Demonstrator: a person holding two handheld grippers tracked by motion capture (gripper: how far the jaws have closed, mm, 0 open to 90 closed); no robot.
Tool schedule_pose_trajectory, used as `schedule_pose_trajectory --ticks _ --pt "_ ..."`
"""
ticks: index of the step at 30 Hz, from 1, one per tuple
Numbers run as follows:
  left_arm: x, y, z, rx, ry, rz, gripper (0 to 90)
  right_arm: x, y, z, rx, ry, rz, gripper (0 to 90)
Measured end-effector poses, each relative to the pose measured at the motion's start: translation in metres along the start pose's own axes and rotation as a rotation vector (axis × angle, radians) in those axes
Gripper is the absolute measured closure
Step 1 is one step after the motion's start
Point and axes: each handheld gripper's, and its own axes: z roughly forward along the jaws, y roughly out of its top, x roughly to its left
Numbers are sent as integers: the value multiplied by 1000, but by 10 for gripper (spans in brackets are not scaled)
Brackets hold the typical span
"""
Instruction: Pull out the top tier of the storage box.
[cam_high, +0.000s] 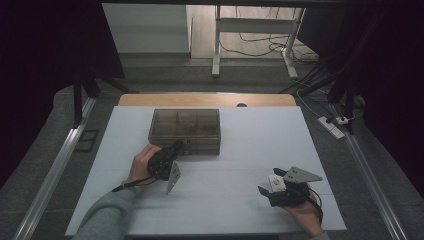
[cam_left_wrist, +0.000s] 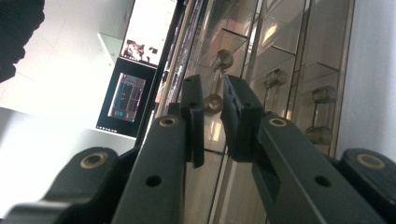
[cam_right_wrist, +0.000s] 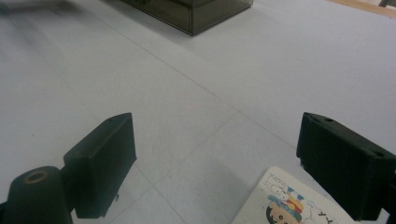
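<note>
Left sleeve: grey sleeve (cam_high: 107, 212), nearest the high view's camera, comes in at the bottom left.
Left gripper: black two-jaw left gripper (cam_high: 176, 146) is rolled onto its side, tips at the front wall of the box; in its own view (cam_left_wrist: 212, 116) the jaws stand close together with a narrow gap around a small brass knob (cam_left_wrist: 213, 103) (contact of the pads cannot be told).
Box: smoky translucent plastic box (cam_high: 185, 131) with inner compartments sits on the white table (cam_high: 250, 135), toward the far middle.
Right gripper: black right gripper (cam_high: 272, 181) rests near the front right, jaws spread wide, holding nothing.
Card: small white cartoon-printed card (cam_right_wrist: 292, 203) lies flat between those jaws, just beside the right one.
</note>
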Motion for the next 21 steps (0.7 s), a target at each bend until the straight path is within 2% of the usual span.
schedule_pose_trajectory --ticks 21 --pt "-2 1 0 1 14 9 779 0 0 0 1 -3 1 113"
